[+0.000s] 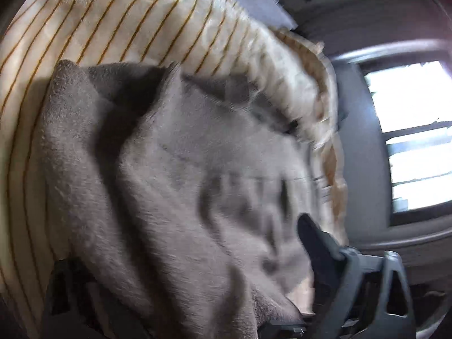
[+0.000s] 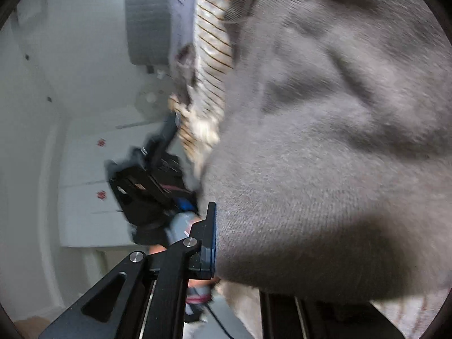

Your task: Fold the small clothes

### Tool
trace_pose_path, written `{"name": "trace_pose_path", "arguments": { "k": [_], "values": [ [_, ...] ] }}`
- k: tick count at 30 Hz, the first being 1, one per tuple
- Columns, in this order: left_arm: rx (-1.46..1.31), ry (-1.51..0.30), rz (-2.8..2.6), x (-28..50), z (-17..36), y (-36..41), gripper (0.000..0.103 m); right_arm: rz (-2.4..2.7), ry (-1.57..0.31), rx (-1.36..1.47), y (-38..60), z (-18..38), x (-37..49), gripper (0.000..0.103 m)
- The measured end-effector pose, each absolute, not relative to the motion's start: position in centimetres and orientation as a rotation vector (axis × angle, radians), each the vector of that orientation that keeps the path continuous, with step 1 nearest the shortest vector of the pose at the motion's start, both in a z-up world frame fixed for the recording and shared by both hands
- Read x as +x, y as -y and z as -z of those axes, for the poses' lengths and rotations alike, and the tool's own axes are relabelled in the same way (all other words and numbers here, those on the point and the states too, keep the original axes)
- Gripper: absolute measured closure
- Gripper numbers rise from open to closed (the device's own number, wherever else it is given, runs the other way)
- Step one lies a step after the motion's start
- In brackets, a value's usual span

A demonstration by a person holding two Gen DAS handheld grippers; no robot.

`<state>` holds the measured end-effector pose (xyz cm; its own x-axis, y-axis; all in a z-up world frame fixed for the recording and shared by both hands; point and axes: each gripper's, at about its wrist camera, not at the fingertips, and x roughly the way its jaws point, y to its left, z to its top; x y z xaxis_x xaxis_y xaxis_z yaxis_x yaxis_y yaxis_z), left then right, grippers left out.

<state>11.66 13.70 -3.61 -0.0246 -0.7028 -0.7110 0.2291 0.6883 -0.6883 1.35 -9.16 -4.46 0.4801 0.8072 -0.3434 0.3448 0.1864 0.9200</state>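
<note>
A grey knitted garment (image 1: 175,175) fills the left wrist view, draped over the left gripper (image 1: 197,296). Only the right finger (image 1: 313,243) shows; the other is under the cloth, so the jaws appear shut on the garment. In the right wrist view the same grey garment (image 2: 325,155) covers the right half of the frame. The right gripper (image 2: 254,254) has its left finger (image 2: 210,240) pressed against the cloth edge; the other finger is hidden by the cloth. Both views are tilted and blurred.
A cream bedspread with thin orange stripes (image 1: 113,28) and a frilled edge (image 1: 325,118) lies under the garment. A bright window (image 1: 409,130) is at right. The right wrist view shows the other black handheld gripper (image 2: 147,192), white cabinets (image 2: 84,186) and a grey headboard (image 2: 147,28).
</note>
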Motion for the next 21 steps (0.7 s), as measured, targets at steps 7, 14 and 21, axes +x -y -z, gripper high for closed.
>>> {"name": "trace_pose_path", "arguments": {
  "k": [7,14,21],
  "values": [
    [-0.319,-1.434,0.677,11.0,4.8,-13.2,0.015,-0.384,-1.334,1.12,10.5,3.4,-0.3,0.048],
    [-0.176,-1.406,0.606,10.7,4.5,-11.9,0.06,-0.263,-1.202,0.962,16.7,-0.2,1.5,0.033],
    [-0.273,-1.357,0.613,10.6,2.8,-12.2,0.083,-0.163,-1.229,0.756,17.2,1.8,5.8,0.099]
  ]
}}
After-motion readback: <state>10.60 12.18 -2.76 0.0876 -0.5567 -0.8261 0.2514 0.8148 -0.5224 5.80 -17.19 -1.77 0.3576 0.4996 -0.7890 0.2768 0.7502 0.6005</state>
